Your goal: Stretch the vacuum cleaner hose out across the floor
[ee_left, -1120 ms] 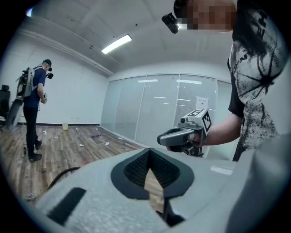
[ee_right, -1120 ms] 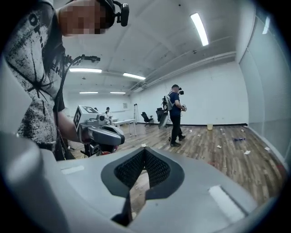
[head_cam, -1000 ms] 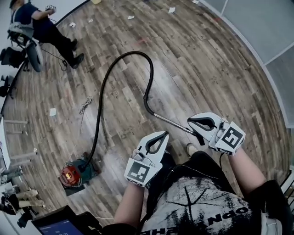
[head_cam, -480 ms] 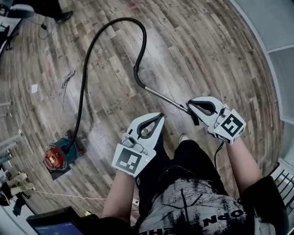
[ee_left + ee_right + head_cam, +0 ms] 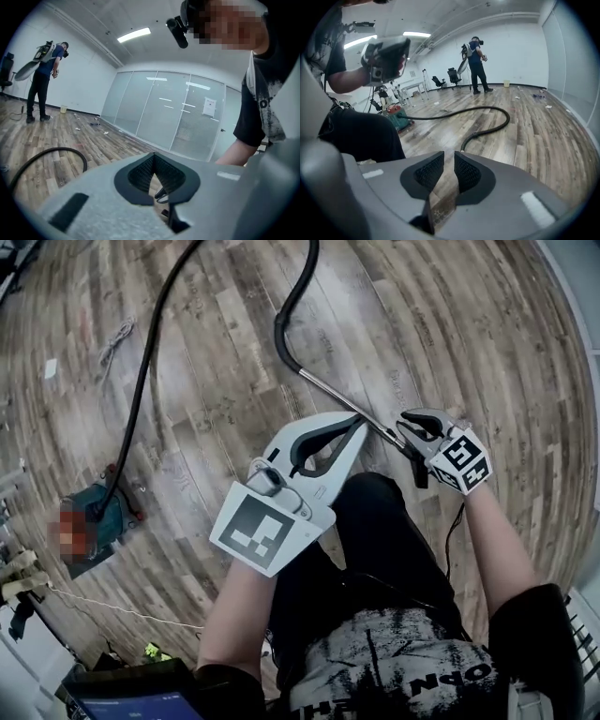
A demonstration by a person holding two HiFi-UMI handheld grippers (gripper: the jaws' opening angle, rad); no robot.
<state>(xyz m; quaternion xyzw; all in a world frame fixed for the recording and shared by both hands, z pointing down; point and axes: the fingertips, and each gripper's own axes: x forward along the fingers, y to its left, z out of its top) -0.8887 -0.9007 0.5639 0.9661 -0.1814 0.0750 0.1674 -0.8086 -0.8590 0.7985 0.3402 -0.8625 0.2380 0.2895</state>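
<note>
A: Both grippers have sunk toward the floor (image 5: 543, 140) since the earlier frame. The right gripper (image 5: 449, 159) has just been opening, jaws narrowly apart, nothing between them.
B: Left gripper (image 5: 153, 159): closed, empty. Hose (image 5: 507, 119): on the floor ahead of the right gripper.

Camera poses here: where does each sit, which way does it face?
Head view: on the person's head, steeply down at floor and hose; shows arms, legs, left gripper, right gripper.
Left gripper view: rides left gripper, roughly level toward glass wall; shut fingers, person's torso.
Right gripper view: rides right gripper, angled down across floor; fingers have just been opening, nothing between them.
Shared: all three see the hose.
</note>
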